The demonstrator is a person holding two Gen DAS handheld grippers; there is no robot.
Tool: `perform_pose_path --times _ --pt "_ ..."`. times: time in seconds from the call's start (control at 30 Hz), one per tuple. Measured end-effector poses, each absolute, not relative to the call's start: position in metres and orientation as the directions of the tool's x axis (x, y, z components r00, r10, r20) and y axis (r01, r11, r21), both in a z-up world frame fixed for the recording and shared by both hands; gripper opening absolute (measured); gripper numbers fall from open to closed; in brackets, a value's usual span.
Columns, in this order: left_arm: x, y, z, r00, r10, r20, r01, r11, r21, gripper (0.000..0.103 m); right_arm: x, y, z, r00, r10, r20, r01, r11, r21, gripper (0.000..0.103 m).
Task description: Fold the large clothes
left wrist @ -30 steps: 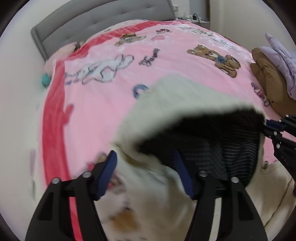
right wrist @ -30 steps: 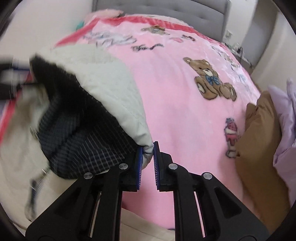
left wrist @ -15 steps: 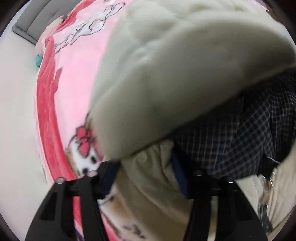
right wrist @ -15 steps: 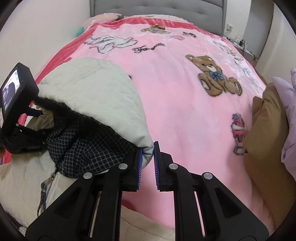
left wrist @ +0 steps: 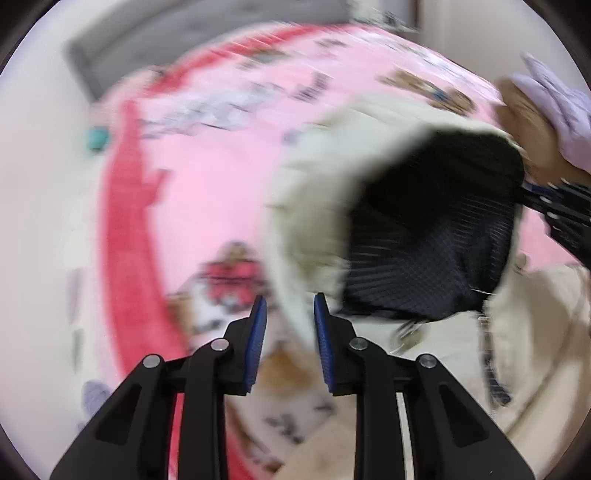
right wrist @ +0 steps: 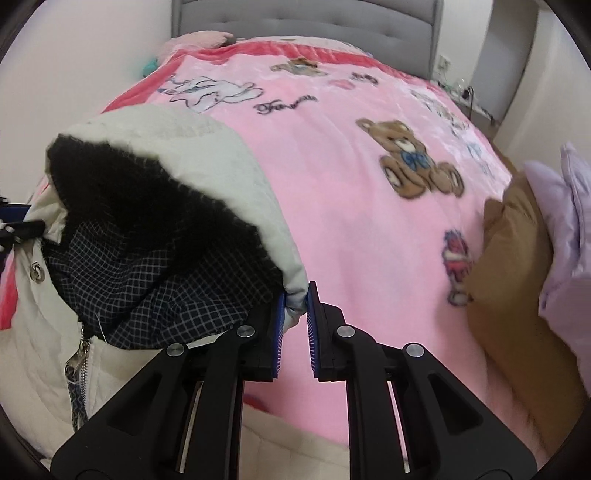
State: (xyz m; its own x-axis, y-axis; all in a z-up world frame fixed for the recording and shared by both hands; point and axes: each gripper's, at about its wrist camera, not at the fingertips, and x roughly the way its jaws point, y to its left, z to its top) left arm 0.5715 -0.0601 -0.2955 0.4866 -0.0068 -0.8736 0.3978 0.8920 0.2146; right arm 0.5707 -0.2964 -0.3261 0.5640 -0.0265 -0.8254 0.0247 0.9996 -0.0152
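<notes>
A cream quilted jacket lies on the pink bed, its hood standing open to show black fleece and dark checked lining. My right gripper is shut on the hood's right rim. In the blurred left wrist view the hood gapes at centre right. Its cream left rim runs down between the closing jaws of my left gripper. The rim lies against the right pad, and a thin gap shows at the left one. The right gripper shows at the hood's far side. The left gripper peeks in at the right wrist view's left edge.
A pink bear-print blanket covers the bed, with a red border near the wall on the left. A brown garment and a lilac one are heaped at the right. A grey headboard closes the far end. The jacket's zipper hangs near left.
My left gripper has pulled back from close under the hood to its left rim, and its jaws have narrowed a lot. The right gripper has kept its hold and place.
</notes>
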Motion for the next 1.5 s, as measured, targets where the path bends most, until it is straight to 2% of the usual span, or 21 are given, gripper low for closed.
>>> perform_pose_path --times 0.07,0.23,0.27,0.33,0.37,0.43,0.5,0.6,0.67,0.7,0.73,0.77,0.8,0.87,1.0,1.1,1.2,1.37,1.43,1.5 --pt "0.564 -0.052 -0.303 0.457 -0.006 -0.889 0.373 0.909 0.185 0.026 0.565 -0.301 -0.324 0.578 0.011 -0.816 0.009 1.0 0.02 0.011" --pt "0.552 -0.058 -0.31 0.485 -0.011 -0.874 0.431 0.873 0.228 0.027 0.563 -0.293 -0.325 0.571 -0.039 -0.82 -0.011 0.998 -0.055 0.011" --pt "0.553 -0.06 -0.304 0.497 -0.036 -0.867 0.433 0.876 0.212 0.029 0.562 -0.293 -0.323 0.574 -0.033 -0.818 -0.011 0.999 -0.048 0.011" --pt "0.557 -0.064 -0.288 0.523 -0.105 -0.846 0.446 0.879 0.167 0.055 0.562 -0.293 -0.319 0.589 -0.019 -0.808 -0.013 0.999 -0.033 0.011" --pt "0.554 -0.07 -0.289 0.534 -0.109 -0.838 0.454 0.874 0.176 0.058 0.563 -0.293 -0.317 0.592 -0.017 -0.806 -0.014 0.999 -0.032 0.011" --pt "0.566 -0.09 -0.288 0.527 -0.097 -0.845 0.479 0.855 0.201 0.059 0.566 -0.291 -0.314 0.593 -0.019 -0.805 -0.011 0.999 -0.032 0.011" --pt "0.587 -0.105 -0.306 0.448 -0.049 -0.893 0.477 0.858 0.192 0.059 0.568 -0.29 -0.313 0.594 -0.02 -0.804 -0.004 1.0 -0.028 0.011" --pt "0.602 -0.118 -0.331 0.396 0.02 -0.918 0.477 0.85 0.224 0.059 0.57 -0.292 -0.312 0.596 -0.009 -0.803 0.013 1.0 -0.002 0.011" --pt "0.617 -0.122 -0.35 0.35 0.066 -0.935 0.448 0.864 0.229 0.057 0.572 -0.292 -0.314 0.594 -0.009 -0.804 0.018 1.0 0.003 0.011" --pt "0.626 -0.122 -0.357 0.336 0.099 -0.937 0.408 0.881 0.239 0.052 0.572 -0.292 -0.315 0.594 -0.012 -0.805 0.019 1.0 -0.001 0.011" --pt "0.632 -0.12 -0.366 0.301 0.154 -0.941 0.371 0.89 0.264 0.036 0.572 -0.291 -0.317 0.594 -0.017 -0.804 0.018 1.0 -0.008 0.011" --pt "0.639 -0.117 -0.374 0.26 0.198 -0.945 0.341 0.897 0.281 0.03 0.572 -0.29 -0.317 0.596 -0.021 -0.803 0.018 1.0 -0.012 0.011" --pt "0.642 -0.114 -0.377 0.233 0.216 -0.948 0.321 0.903 0.285 0.019 0.571 -0.29 -0.317 0.598 -0.022 -0.801 0.022 1.0 -0.012 0.011" --pt "0.645 -0.106 -0.364 0.261 0.198 -0.945 0.302 0.913 0.275 0.014 0.569 -0.292 -0.315 0.608 -0.02 -0.794 0.041 0.999 0.006 0.011" --pt "0.651 -0.091 -0.307 0.267 0.09 -0.959 0.272 0.948 0.165 0.012 0.568 -0.293 -0.31 0.623 -0.029 -0.782 0.068 0.998 0.017 0.011" --pt "0.652 -0.09 -0.258 0.238 0.022 -0.971 0.313 0.945 0.099 0.012 0.572 -0.297 -0.315 0.585 -0.056 -0.809 0.12 0.993 0.018 0.01" --pt "0.647 -0.082 -0.223 0.174 -0.031 -0.984 0.33 0.943 0.029 0.013 0.579 -0.309 -0.32 0.551 -0.023 -0.834 0.165 0.983 0.081 0.01" --pt "0.621 -0.081 -0.222 0.095 0.067 -0.993 0.429 0.898 0.102 0.013 0.575 -0.291 -0.319 0.573 -0.113 -0.812 0.109 0.992 -0.061 0.01" --pt "0.611 -0.084 -0.245 0.144 0.183 -0.973 0.473 0.851 0.23 0.019 0.571 -0.284 -0.323 0.573 -0.155 -0.804 0.089 0.988 -0.127 0.01" --pt "0.601 -0.09 -0.269 0.186 0.239 -0.953 0.512 0.804 0.301 0.021 0.568 -0.283 -0.327 0.565 -0.183 -0.805 0.083 0.983 -0.165 0.01"
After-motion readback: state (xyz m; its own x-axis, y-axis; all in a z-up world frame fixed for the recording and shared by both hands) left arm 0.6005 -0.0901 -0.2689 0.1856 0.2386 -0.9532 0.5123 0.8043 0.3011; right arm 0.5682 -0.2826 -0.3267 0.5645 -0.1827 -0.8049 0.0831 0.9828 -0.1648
